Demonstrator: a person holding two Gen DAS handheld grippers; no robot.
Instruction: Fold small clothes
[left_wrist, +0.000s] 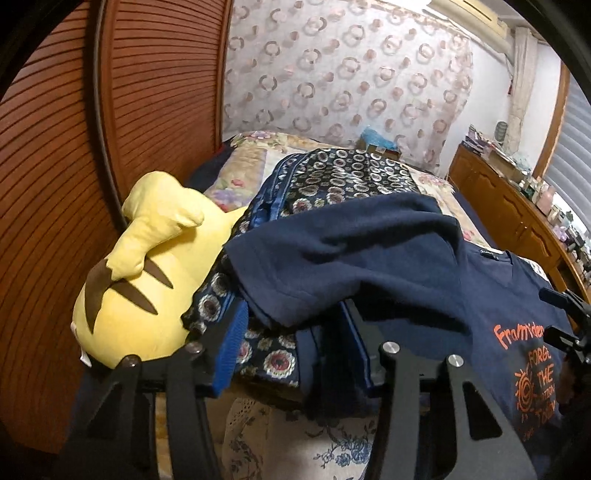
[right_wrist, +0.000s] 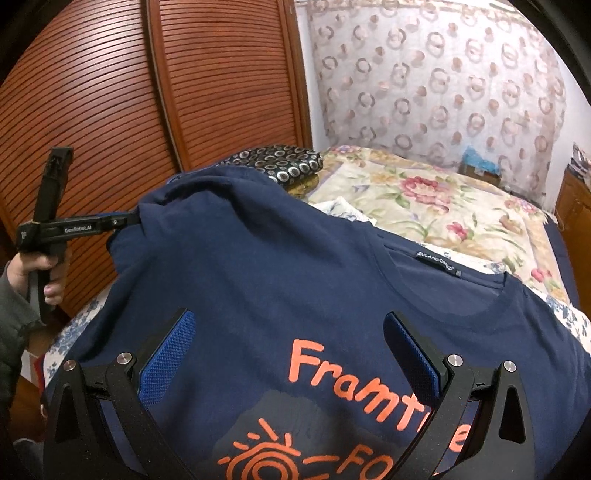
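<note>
A navy T-shirt (right_wrist: 258, 280) with orange lettering lies chest-up across the near end of a bed (right_wrist: 443, 206) covered in a floral spread, its collar toward the far side. The left hand-held gripper (right_wrist: 129, 220) is clamped on the shirt's left sleeve, holding that side raised off the bed so the cloth hangs in a loose hump; the person's hand (right_wrist: 40, 273) grips the tool's handle beside the slatted wardrobe doors (right_wrist: 110, 110). The right hand-held gripper (right_wrist: 291, 354) hovers just above the printed chest with its blue-padded jaws spread wide, grasping nothing.

The fold looks barely begun. One sleeve is up and apparently ready to be carried inward, but no crease has yet been laid down, and the opposite sleeve, the sides and the hem all appear unfolded. A yellow plush toy (left_wrist: 140, 280) rests at the bed's left edge against the wardrobe, next to a dark patterned cushion (left_wrist: 343, 177), both touching or just beside the lifted sleeve. No finished pile of folded clothes is in sight.
</note>
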